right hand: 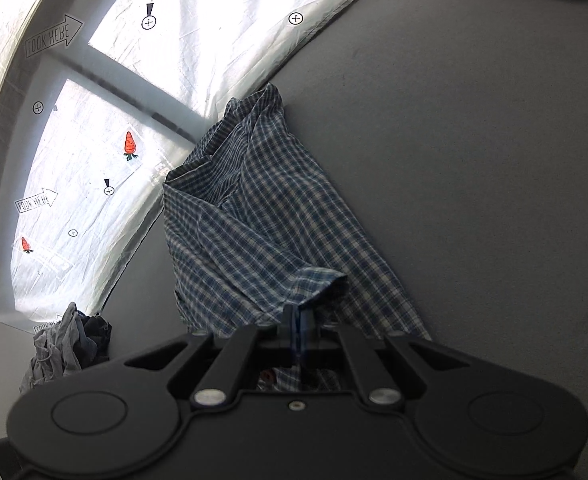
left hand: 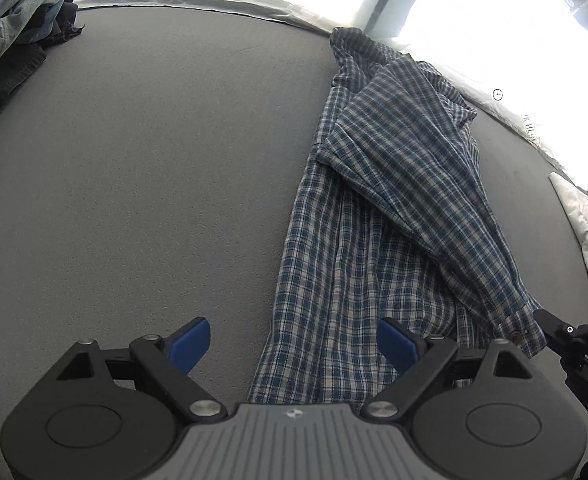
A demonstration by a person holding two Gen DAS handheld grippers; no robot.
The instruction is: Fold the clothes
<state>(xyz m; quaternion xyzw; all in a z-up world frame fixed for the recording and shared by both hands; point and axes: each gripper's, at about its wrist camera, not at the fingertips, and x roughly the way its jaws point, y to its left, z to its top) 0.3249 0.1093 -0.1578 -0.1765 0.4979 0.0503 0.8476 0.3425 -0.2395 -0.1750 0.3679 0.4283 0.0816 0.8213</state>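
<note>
Grey felt tabletop [left hand: 153,152] carries the blue-and-white checked cotton shirt [left hand: 394,208], half-folded lengthwise, its cuff apparently pinched in the closed right gripper [right hand: 298,320] to draw the sleeve across, while the left gripper [left hand: 294,344] hovers spread and empty at the hem.

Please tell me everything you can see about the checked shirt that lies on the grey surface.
The plaid shirt is thin woven cloth in blue, dark and white checks. It lies on the grey surface, partly folded lengthwise and wrinkled, one end near the printed white sheet. A sleeve lies across the body, and a brown button shows at the cuff. The right gripper is shut on the cuff. The left gripper is open, over the shirt's near edge; whether it touches is unclear.
</note>
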